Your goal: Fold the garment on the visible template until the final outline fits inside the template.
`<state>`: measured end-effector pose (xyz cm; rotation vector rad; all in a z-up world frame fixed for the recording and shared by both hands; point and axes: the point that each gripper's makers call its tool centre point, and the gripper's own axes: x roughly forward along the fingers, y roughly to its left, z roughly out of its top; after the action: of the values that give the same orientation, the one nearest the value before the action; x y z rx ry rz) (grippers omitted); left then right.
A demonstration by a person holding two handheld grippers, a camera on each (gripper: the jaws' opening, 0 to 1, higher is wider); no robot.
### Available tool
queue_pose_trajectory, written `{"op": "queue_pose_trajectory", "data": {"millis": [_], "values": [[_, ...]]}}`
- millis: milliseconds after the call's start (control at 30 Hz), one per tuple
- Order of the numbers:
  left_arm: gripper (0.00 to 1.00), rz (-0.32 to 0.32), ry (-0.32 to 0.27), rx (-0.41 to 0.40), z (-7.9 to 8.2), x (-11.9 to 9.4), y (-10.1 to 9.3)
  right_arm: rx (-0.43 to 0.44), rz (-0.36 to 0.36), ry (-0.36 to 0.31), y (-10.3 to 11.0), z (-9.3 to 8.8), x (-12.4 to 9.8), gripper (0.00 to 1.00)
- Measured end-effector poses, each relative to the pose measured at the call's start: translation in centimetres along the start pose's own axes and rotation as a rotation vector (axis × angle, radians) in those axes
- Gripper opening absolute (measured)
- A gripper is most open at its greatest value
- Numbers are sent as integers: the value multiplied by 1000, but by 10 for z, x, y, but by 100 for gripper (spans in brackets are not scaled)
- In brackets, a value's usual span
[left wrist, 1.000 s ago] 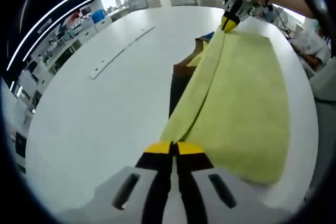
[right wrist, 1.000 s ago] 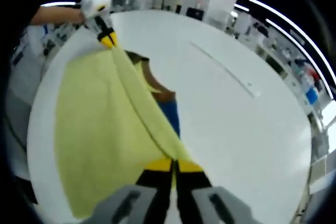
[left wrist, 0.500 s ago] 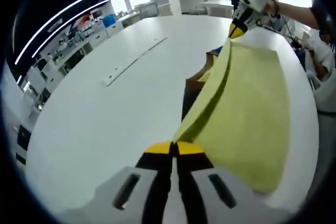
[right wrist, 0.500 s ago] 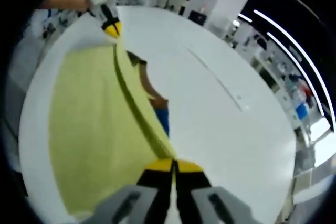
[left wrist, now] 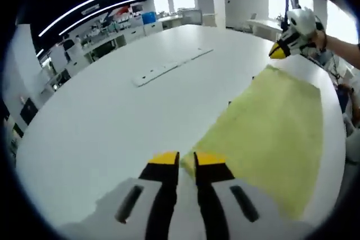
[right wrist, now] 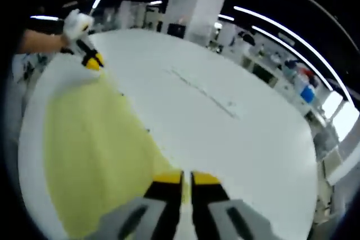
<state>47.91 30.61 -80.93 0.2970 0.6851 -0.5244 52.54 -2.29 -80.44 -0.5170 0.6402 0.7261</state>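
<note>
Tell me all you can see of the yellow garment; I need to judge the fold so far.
The yellow garment is a soft, towel-like cloth lying flat on the white table as one broad panel, near the table's edge. The left gripper stands at one corner with jaws slightly parted; the right gripper stands at the opposite corner. Whether either grips cloth is unclear.

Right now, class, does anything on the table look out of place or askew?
Nothing stands out. The yellow cloth lies flat on the white table, with a pale strip lying farther off.
</note>
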Motion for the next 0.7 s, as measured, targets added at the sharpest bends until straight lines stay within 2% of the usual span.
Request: {"op": "queue_pose_trajectory", "data": {"millis": [67, 167, 333, 567, 700], "values": [[28, 7, -7, -51, -2, -1, 3, 35, 8, -7, 0, 1, -3, 24], [41, 14, -41, -93, 1, -5, 4, 83, 12, -13, 6, 2, -6, 37], [55, -15, -81, -169, -1, -13, -1, 176, 49, -10, 13, -2, -11, 51], [75, -45, -116, -209, -7, -27, -8, 252, 110, -14, 30, -9, -25, 70], [85, -75, -138, -221, -10, -40, -29, 280, 133, -22, 48, -12, -43, 77]]}}
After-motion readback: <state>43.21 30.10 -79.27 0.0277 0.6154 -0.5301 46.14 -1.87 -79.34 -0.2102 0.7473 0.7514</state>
